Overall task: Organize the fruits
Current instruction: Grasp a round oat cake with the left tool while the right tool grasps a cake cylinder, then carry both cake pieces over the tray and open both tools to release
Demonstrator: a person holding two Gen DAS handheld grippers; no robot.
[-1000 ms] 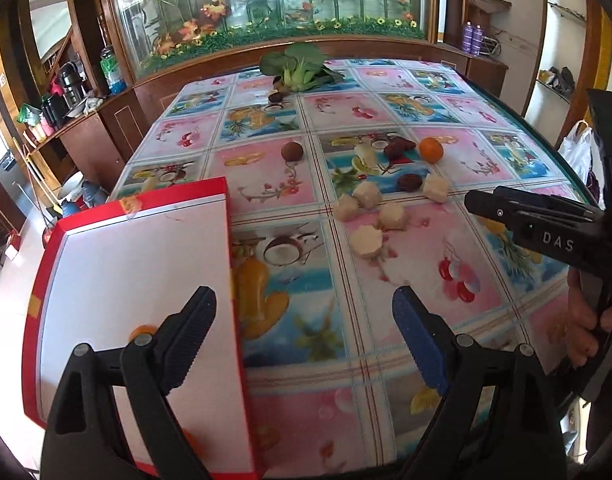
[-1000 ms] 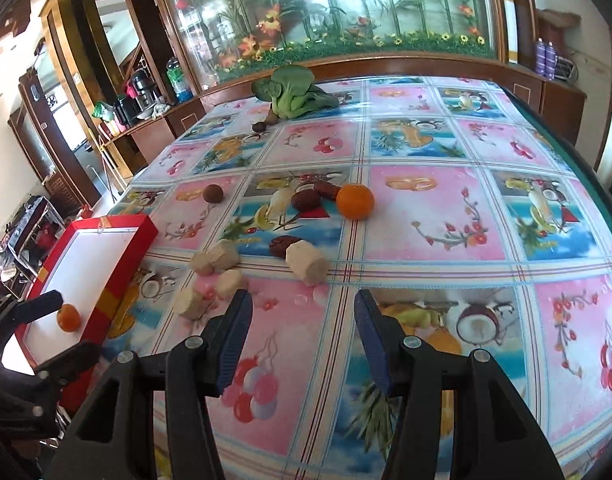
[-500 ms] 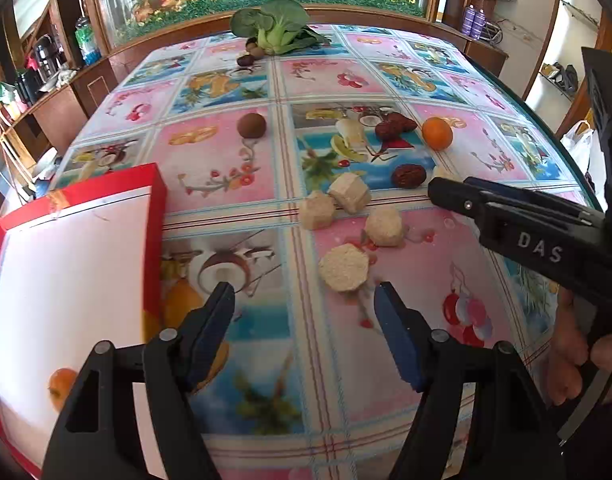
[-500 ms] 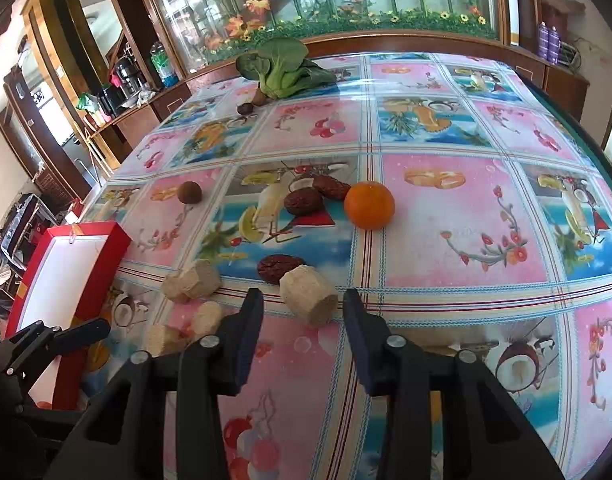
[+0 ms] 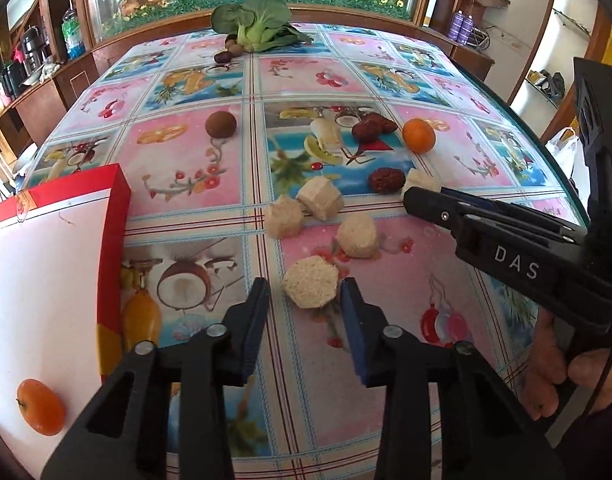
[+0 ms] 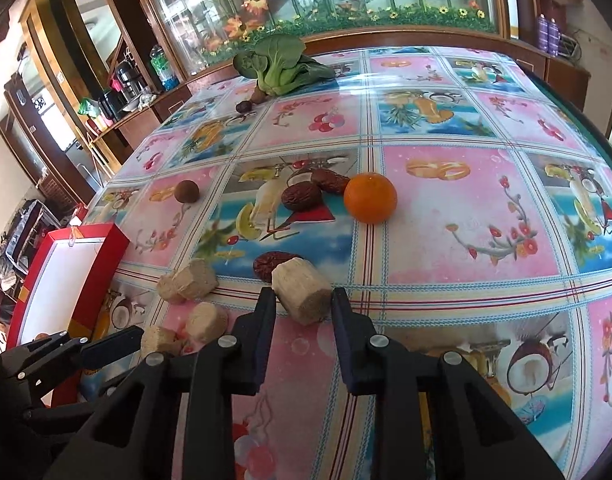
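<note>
My left gripper is open, and its fingertips flank a beige cut chunk that lies on the table. My right gripper is open with its jaws narrowed around another beige chunk; I cannot tell whether they touch it. The right gripper shows in the left wrist view beside a date. An orange and dates lie beyond it. A red tray with a white floor stands at the left and holds one orange.
Several more beige chunks lie between the grippers and the tray. A brown round fruit sits mid-table. A bok choy and small brown fruits are at the far edge. A hand holds the right gripper near the table's right edge.
Both grippers moved forward and down toward the beige chunks. Each now has a chunk between its fingertips, and both jaw gaps have narrowed. The chunks have not moved.
</note>
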